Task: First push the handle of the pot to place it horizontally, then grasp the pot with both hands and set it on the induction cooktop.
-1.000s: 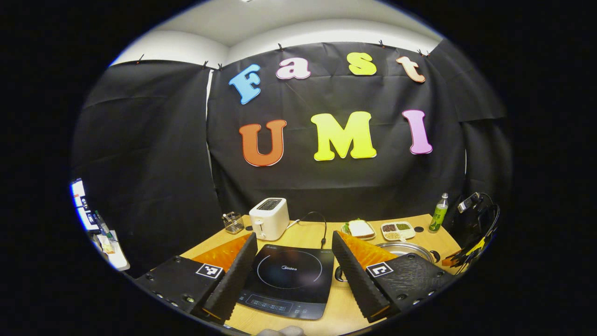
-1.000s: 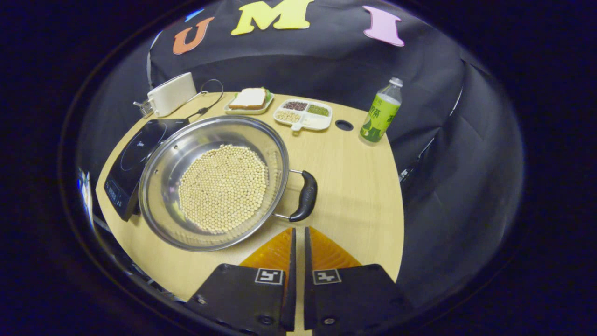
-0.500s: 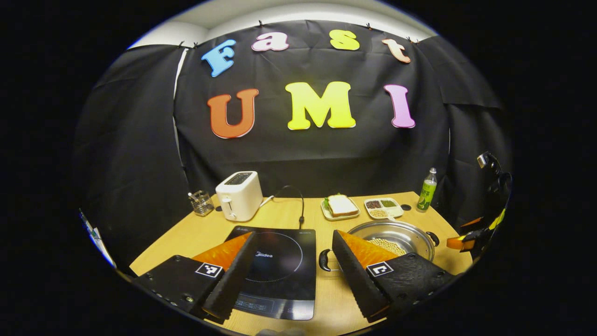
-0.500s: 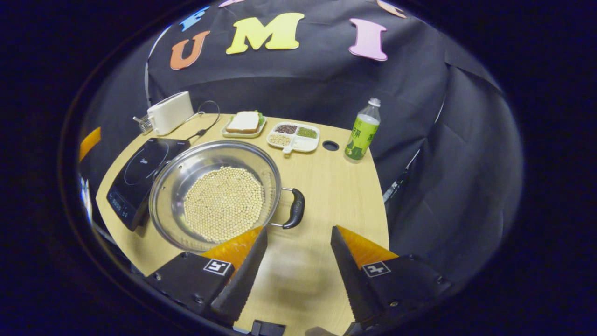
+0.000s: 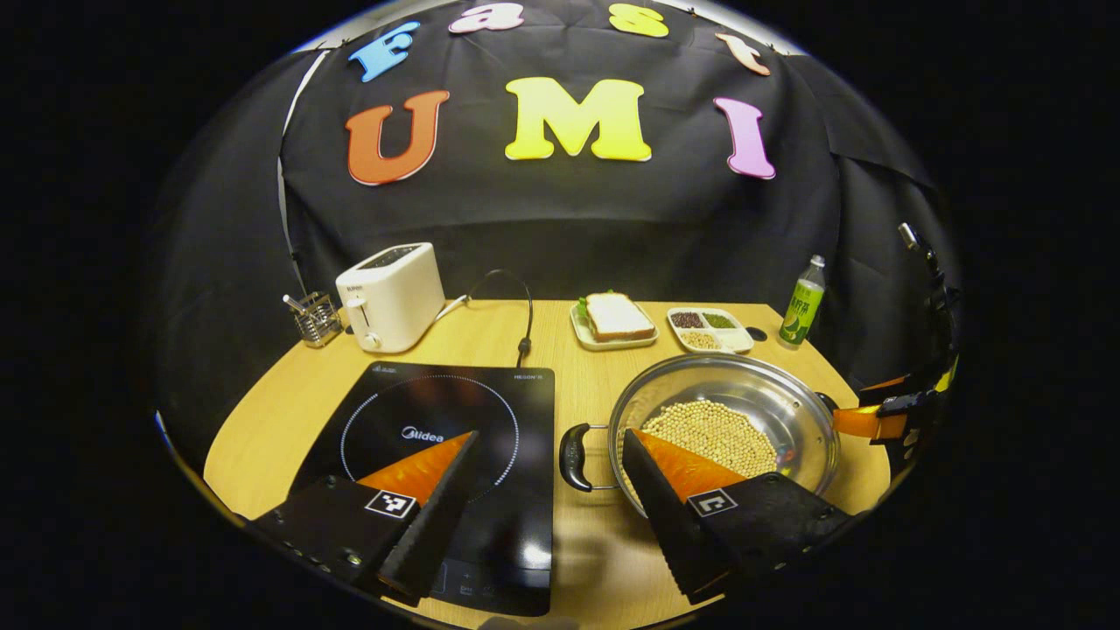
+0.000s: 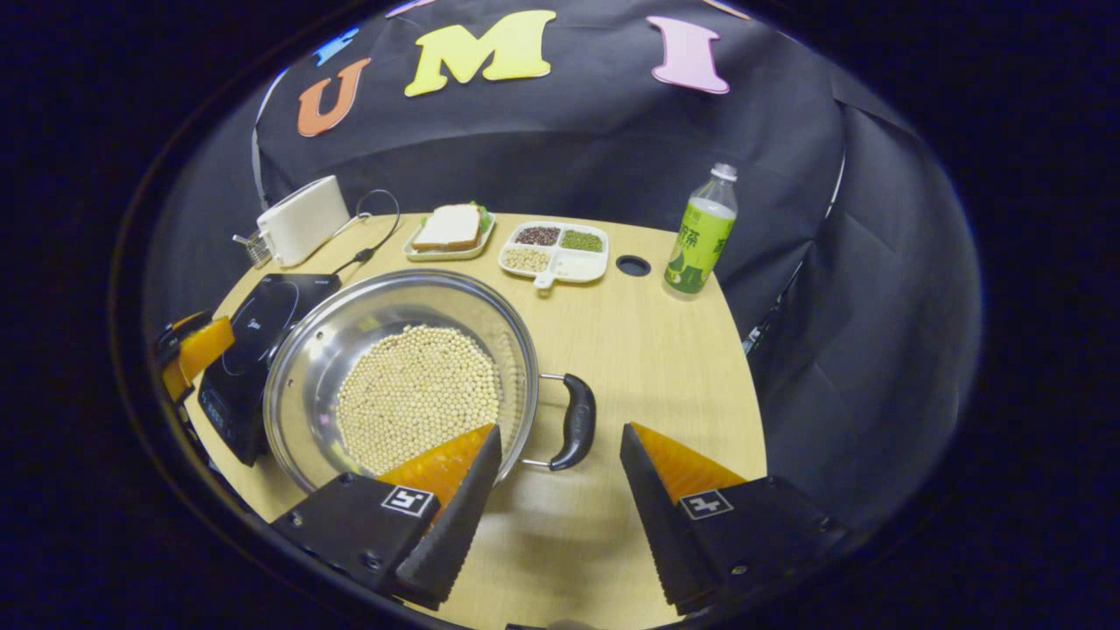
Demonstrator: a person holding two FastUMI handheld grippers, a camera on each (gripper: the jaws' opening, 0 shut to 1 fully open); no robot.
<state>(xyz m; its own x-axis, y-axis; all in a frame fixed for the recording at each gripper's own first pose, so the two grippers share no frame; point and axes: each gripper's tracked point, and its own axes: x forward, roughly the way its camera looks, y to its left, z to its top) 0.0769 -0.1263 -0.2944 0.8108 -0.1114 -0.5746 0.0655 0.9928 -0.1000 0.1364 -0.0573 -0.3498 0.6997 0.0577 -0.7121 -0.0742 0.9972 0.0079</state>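
Observation:
A steel pot [image 5: 792, 411] holding pale beans [image 6: 416, 394] stands on the wooden table, just right of the black induction cooktop [image 5: 437, 411]. In the left gripper view, the pot's near black handle [image 5: 573, 455] lies ahead between the fingers of my open left gripper [image 5: 551, 516], with one finger over the cooktop and the other over the pot's rim. In the right gripper view, the pot [image 6: 315, 367] has its other handle [image 6: 577, 420] just beyond my open right gripper [image 6: 556, 516]. Neither gripper touches the pot.
At the back of the table [image 6: 665, 350] stand a white toaster [image 5: 389, 297], a wire holder [image 5: 315, 319], a sandwich plate [image 5: 612, 319], a divided dish [image 5: 709, 319] and a green bottle [image 5: 802, 302]. The cooktop's cable [image 5: 525, 315] loops behind it.
My right gripper went from shut to open and came closer to the pot's handle. My left gripper tipped down and closed in on the table, so the pot's other handle now lies between its fingers.

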